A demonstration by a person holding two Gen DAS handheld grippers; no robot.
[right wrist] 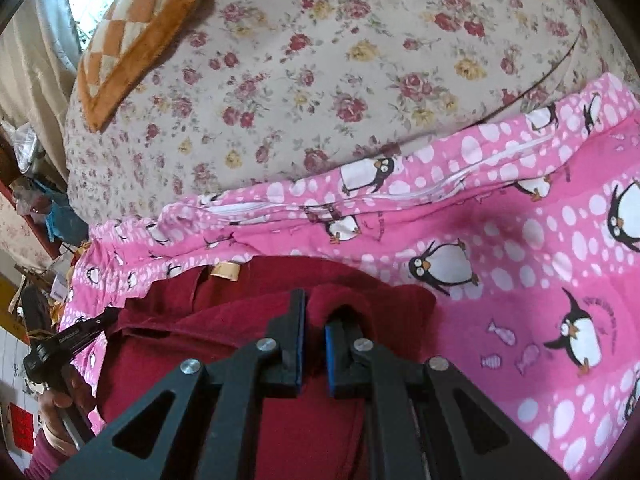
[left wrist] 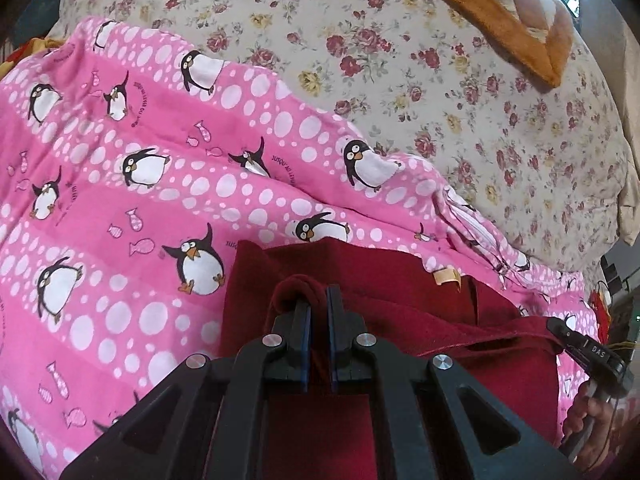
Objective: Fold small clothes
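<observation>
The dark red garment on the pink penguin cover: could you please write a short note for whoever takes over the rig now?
Left gripper: shut on a bunched edge of the dark red garment.
Right gripper: shut on another bunch of that garment.
Garment lies on the pink penguin cover, tan label at its far edge.
Done: both sides gripped.
Left: finish the fold, lay flat, release.

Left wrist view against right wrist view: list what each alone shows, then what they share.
Only the left wrist view shows the left gripper pinching the dark red garment.

Only the right wrist view shows the right gripper clamped on a bunched fold, and cluttered shelves.

Both show the garment, its tan label, the pink penguin blanket, the floral cover and the orange checked cushion.
</observation>
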